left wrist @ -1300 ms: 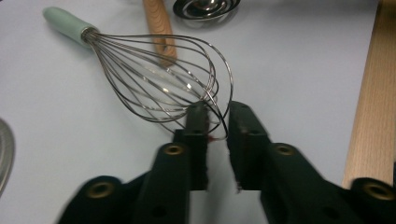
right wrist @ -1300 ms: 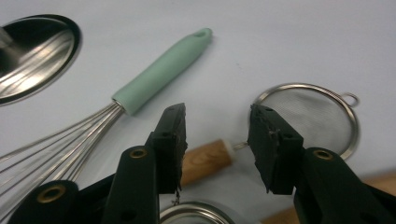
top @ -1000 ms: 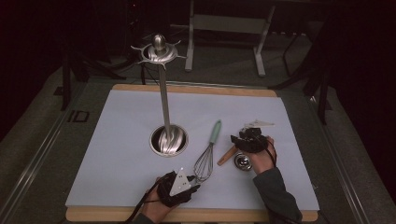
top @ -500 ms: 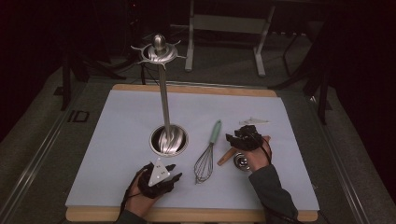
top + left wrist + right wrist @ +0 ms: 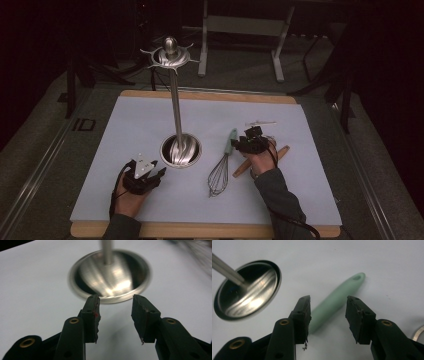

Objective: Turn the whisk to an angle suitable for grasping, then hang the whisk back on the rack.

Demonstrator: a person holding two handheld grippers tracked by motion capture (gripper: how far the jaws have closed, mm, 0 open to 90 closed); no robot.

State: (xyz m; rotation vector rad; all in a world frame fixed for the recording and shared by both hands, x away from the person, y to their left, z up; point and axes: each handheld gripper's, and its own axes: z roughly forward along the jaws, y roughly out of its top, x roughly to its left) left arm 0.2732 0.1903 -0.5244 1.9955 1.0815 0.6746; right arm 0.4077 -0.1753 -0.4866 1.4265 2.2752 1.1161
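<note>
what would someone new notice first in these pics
The tall steel utensil stand rises from its round base on the white mat, left of centre. Right of it lies a whisk with a mint-green handle, and the right gripper hovers open above that handle.

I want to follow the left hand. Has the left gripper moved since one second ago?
Yes. The left gripper has slid left, away from the whisk, to below-left of the stand's base; its jaws have just been opening, empty.
</note>
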